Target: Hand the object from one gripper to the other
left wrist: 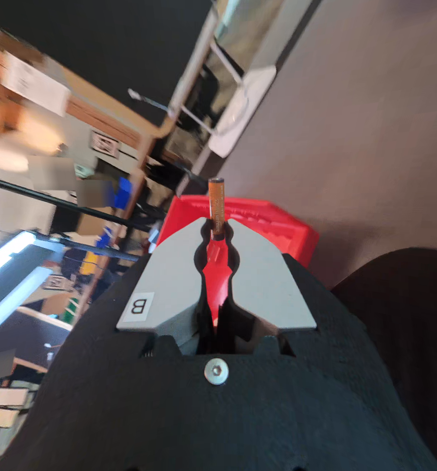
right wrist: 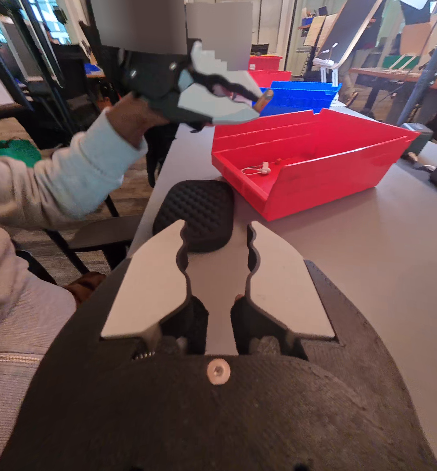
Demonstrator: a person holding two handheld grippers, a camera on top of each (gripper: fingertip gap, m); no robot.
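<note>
An orange and black battery (left wrist: 216, 207) is clamped between the tips of my left gripper (left wrist: 217, 224), which is shut on it; most of the battery sticks out beyond the fingertips. In the right wrist view the left gripper (right wrist: 257, 104) is held up in the air above the table's left edge, over the red bin (right wrist: 314, 175), with the battery (right wrist: 263, 100) at its tip. My right gripper (right wrist: 216, 225) is open and empty, low over the grey table (right wrist: 365, 254), well apart from the left gripper.
The red bin (left wrist: 276, 219) holds a small white looped tag (right wrist: 257, 170). A black ribbed pad (right wrist: 197, 214) lies on the table just beyond my right fingertips. A blue bin (right wrist: 301, 98) and more red bins (right wrist: 266, 63) stand farther back. A person's sleeve (right wrist: 85, 173) holds the left gripper.
</note>
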